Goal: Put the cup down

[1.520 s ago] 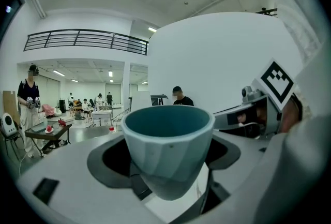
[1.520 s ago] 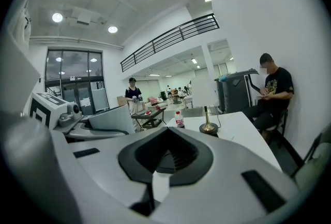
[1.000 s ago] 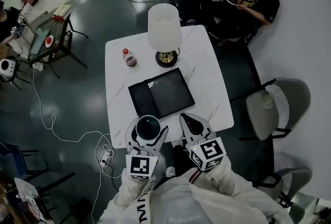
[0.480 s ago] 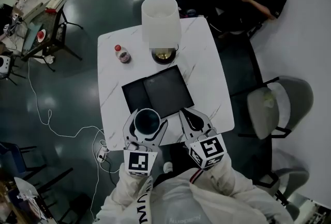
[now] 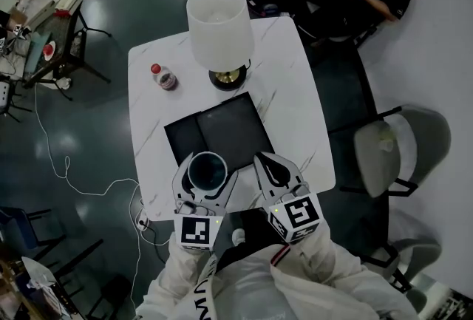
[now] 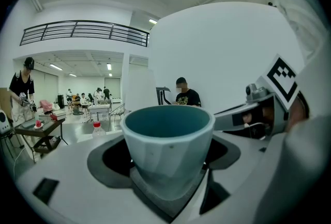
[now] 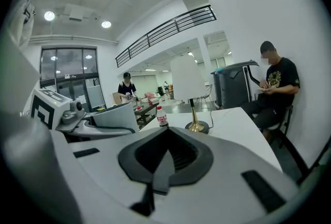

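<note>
Lamp [image 5: 217, 26], bottle [image 5: 164, 77], black tray [image 5: 219, 137]

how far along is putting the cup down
Done: the cup sits upright in the left hand-held gripper, over the near edge of the table by the black mat. In hand: the jaws clamp it; the right hand-held gripper is shut, empty. Remaining: lower it, open, withdraw.

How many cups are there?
1. The cup is held in the left gripper, above the near part of the table, by the black tray. The far background is too small to check for more.
</note>
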Action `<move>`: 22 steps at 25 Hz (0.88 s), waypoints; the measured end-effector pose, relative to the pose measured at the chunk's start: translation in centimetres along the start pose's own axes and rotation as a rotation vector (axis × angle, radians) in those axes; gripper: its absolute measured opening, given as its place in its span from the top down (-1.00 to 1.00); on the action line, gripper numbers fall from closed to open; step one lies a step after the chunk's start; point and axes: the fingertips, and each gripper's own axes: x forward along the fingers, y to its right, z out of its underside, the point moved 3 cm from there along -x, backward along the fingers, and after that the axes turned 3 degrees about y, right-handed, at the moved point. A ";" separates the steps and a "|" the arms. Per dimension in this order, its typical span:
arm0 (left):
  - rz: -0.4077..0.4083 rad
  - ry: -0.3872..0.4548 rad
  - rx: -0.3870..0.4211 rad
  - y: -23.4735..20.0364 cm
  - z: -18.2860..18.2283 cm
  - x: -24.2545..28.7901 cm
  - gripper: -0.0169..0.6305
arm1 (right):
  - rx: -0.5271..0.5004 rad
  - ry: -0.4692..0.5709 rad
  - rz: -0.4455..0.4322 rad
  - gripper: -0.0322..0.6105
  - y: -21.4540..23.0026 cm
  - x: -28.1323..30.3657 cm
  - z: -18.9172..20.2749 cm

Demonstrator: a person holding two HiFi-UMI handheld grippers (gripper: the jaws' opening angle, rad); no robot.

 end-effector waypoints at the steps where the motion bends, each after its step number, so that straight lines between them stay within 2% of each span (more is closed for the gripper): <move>1: -0.007 0.009 0.002 -0.1 0.2 0.4 -0.29 | 0.000 0.000 0.003 0.88 0.3 0.2 0.2; 6: -0.021 0.008 0.007 -0.7 1.3 1.9 -0.29 | 0.003 0.001 0.021 0.88 1.9 1.3 0.9; 16: 0.012 0.011 0.044 -0.8 2.1 5.1 -0.29 | 0.015 0.002 0.044 0.88 4.0 2.7 1.8; 22: 0.026 0.015 0.029 -0.6 2.3 7.0 -0.29 | 0.019 0.001 0.053 0.88 5.1 3.6 2.0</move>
